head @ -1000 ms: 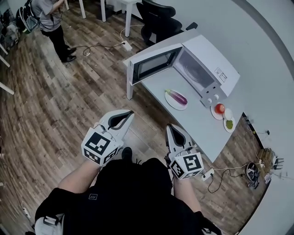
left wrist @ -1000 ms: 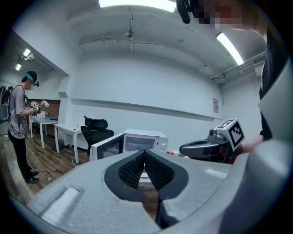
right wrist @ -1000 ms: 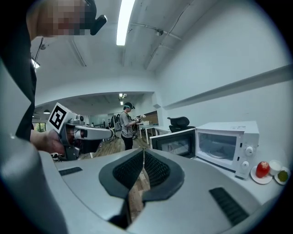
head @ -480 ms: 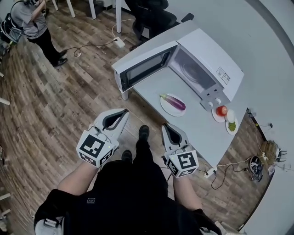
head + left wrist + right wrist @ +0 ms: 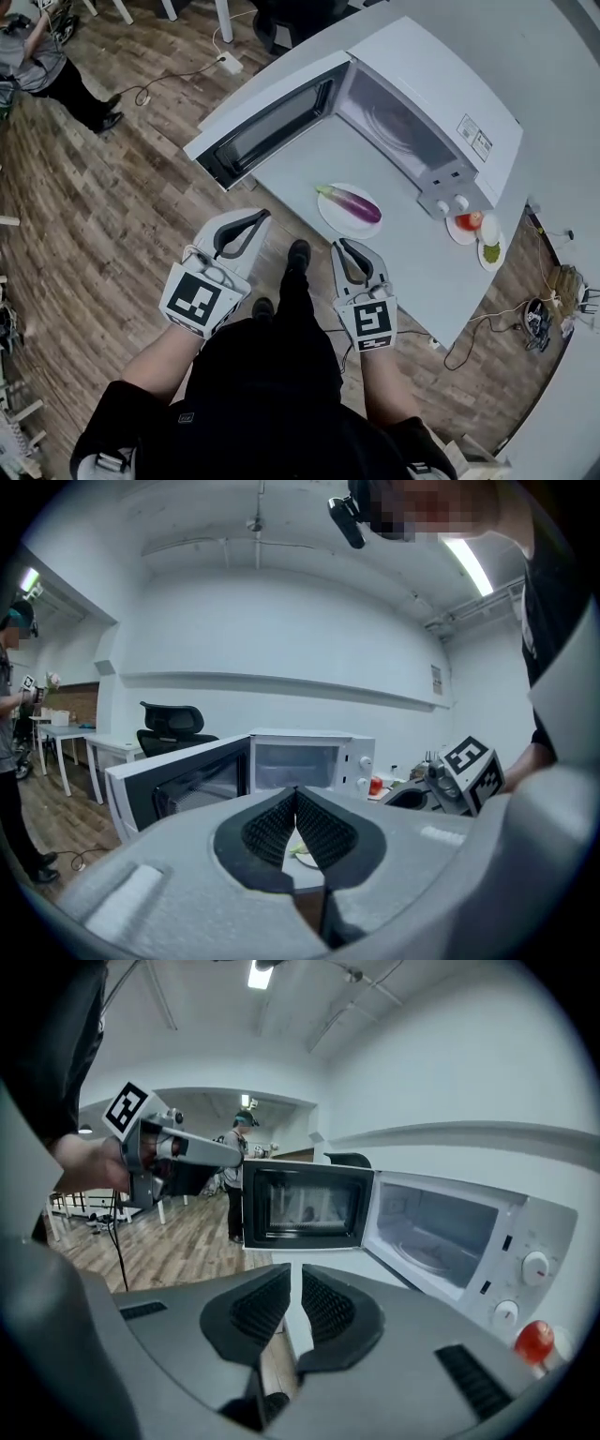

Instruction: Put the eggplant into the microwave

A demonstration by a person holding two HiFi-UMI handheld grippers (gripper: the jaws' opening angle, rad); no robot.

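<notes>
Eggplant [image 5: 349, 203] on plate [image 5: 329, 218], table [image 5: 412, 267], just near of the open microwave [image 5: 441, 94], well apart from both grippers; left gripper [image 5: 263, 217] pinched closed, right gripper [image 5: 340, 245] closed to a sliver, both empty, so spread your right jaws wide first and grip mid-body.

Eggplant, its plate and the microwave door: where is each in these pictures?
eggplant [image 5: 352, 204], head view, middle of its purple body.
plate [image 5: 336, 223], head view, bare white rim beside the eggplant.
microwave door [image 5: 272, 127], head view, its dark window.
</notes>
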